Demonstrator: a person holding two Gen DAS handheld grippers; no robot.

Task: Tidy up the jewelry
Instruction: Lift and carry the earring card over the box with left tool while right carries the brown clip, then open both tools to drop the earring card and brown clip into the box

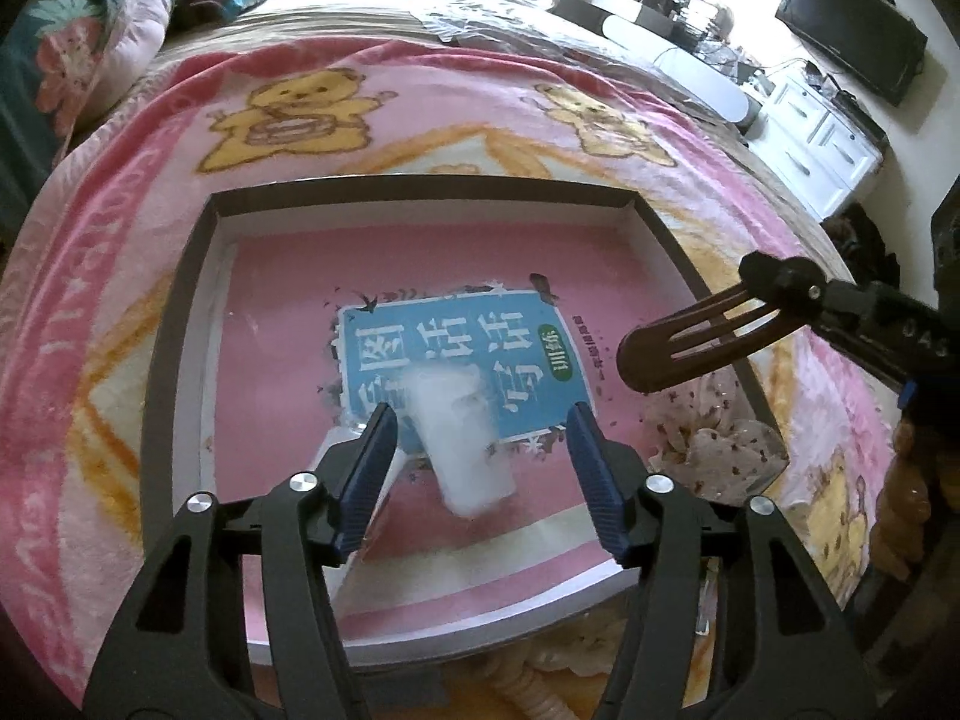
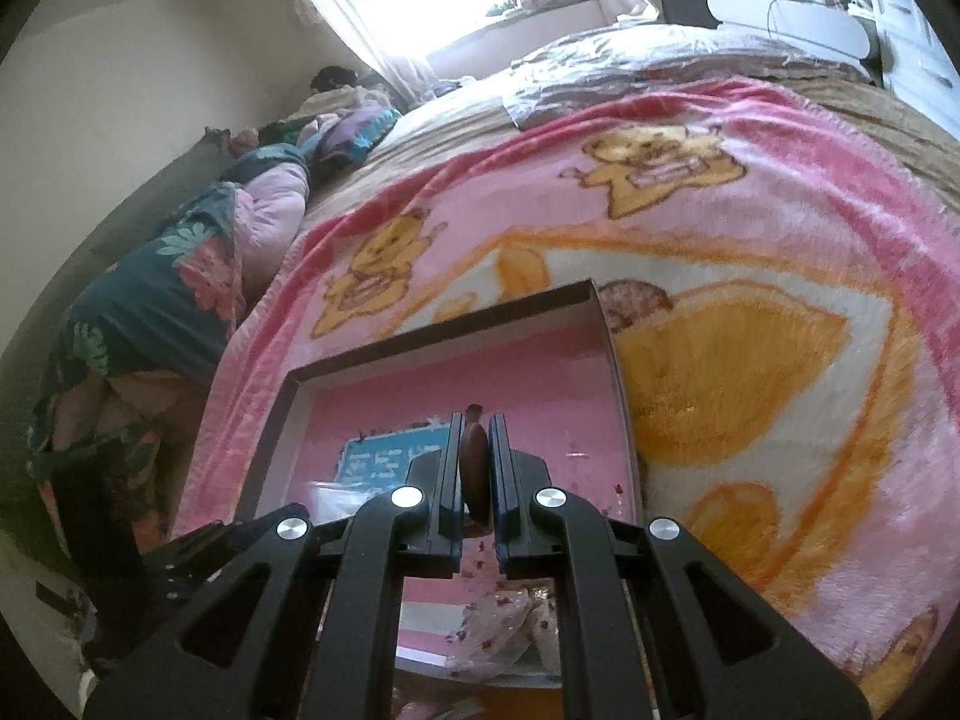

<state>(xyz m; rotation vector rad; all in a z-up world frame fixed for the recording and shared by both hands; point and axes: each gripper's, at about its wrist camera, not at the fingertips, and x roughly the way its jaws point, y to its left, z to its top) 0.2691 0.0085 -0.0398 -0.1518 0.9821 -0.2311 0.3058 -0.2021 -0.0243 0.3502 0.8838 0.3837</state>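
A shallow dark-rimmed box point(image 1: 180, 300) with a pink, blue-labelled bottom lies on the bed. My left gripper point(image 1: 483, 426) is open above the box, its blue-padded fingers on either side of a small clear plastic bag point(image 1: 465, 438) lying in the box. My right gripper point(image 2: 475, 438) is shut on a brown snap hair clip point(image 2: 473, 468), seen edge-on. In the left wrist view the clip point(image 1: 690, 342) hangs over the box's right edge, held by the right gripper point(image 1: 786, 288). A floral fabric scrunchie point(image 1: 720, 444) lies at the box's right side.
The box point(image 2: 300, 390) rests on a pink bear-print blanket point(image 1: 420, 96) covering the bed. Pillows and a floral quilt point(image 2: 150, 300) lie by the wall. A white cabinet point(image 1: 816, 138) and a black monitor point(image 1: 852, 30) stand beyond the bed.
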